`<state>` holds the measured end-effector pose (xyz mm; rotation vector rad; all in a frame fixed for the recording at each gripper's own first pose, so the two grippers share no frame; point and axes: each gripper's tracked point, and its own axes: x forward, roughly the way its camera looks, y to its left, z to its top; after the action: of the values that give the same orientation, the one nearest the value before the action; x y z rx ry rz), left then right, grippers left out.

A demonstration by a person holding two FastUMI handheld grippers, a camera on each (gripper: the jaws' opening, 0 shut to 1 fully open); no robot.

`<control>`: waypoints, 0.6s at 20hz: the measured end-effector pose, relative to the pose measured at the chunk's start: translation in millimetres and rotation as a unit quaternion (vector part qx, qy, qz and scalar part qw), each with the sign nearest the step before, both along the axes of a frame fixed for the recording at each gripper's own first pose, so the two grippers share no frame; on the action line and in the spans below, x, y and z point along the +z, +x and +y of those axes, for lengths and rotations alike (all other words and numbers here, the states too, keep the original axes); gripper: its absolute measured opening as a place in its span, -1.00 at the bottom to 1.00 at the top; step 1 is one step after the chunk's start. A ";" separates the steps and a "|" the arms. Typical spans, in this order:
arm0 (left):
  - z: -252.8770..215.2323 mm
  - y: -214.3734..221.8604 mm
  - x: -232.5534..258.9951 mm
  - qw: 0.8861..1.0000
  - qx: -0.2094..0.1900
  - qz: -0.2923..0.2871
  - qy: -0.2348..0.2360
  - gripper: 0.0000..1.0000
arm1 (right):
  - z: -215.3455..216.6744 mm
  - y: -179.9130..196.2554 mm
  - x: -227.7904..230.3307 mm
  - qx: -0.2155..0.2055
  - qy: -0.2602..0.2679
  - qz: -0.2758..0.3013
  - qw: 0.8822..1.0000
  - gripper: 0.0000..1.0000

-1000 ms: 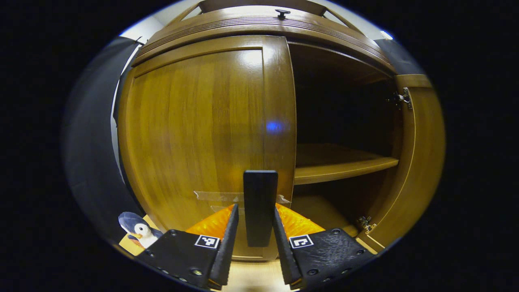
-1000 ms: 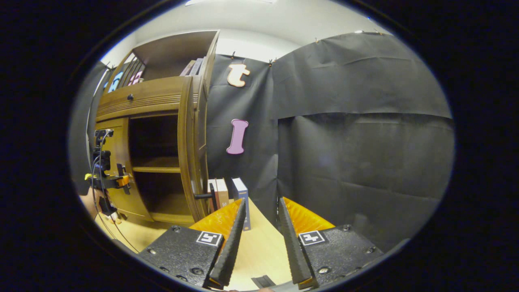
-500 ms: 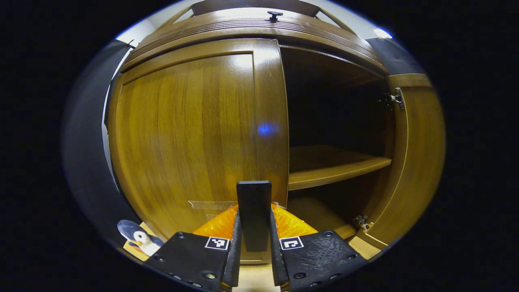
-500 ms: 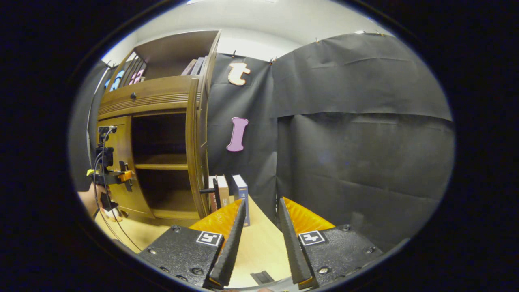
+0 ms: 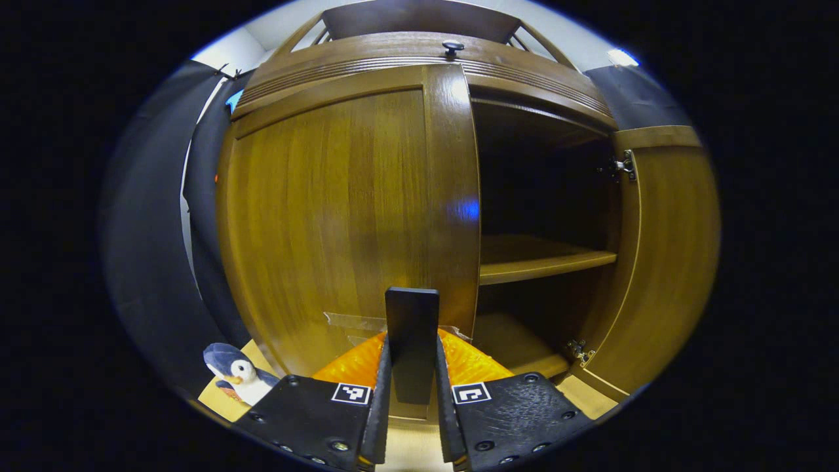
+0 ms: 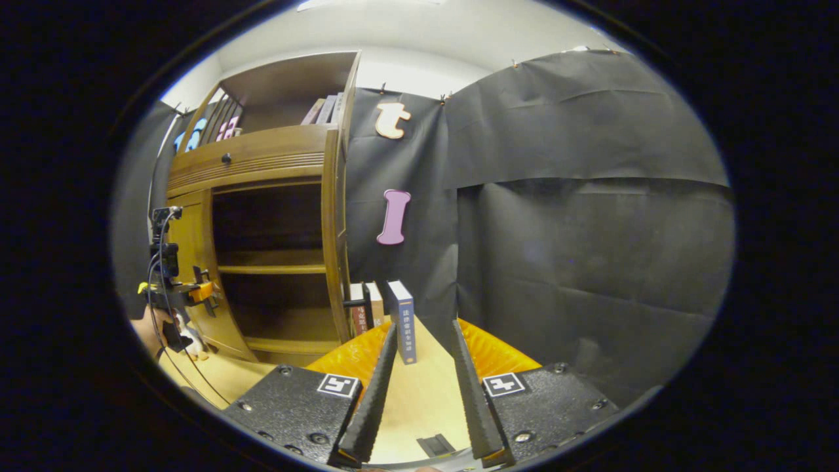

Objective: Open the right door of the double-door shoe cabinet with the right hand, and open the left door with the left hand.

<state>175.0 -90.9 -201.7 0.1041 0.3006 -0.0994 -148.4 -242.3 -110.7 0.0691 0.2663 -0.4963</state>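
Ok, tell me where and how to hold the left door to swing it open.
Hold the flat dark handle that stands upright near the left door's free edge, low down. Come straight at it from the front, one finger on each flat side. The left claw is shut on it that way. The handle sits far from the hinge side, so pulling there should give good leverage.

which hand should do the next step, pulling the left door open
Left. The left tool is shut on the left door's handle, and that left door is closed. The right tool is open, off by the books; the right door is already swung wide.
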 end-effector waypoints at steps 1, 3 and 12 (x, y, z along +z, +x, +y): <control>2.5 -6.5 0.7 1.000 0.002 0.000 -0.003 -0.38 | 3.0 2.8 -0.6 0.006 0.000 0.000 1.000 0.11; 9.1 -20.1 2.7 1.000 0.008 -0.001 -0.005 -0.38 | 8.4 7.7 -3.2 0.017 0.000 0.001 1.000 0.11; 39.5 -70.0 11.9 0.999 0.036 -0.009 -0.023 -0.39 | 55.9 40.2 -8.5 0.096 -0.006 0.009 0.995 0.11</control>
<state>105.0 -51.4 -189.8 0.0494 0.2841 -0.0344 -108.1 -186.5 -119.2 0.0268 0.2847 -0.3069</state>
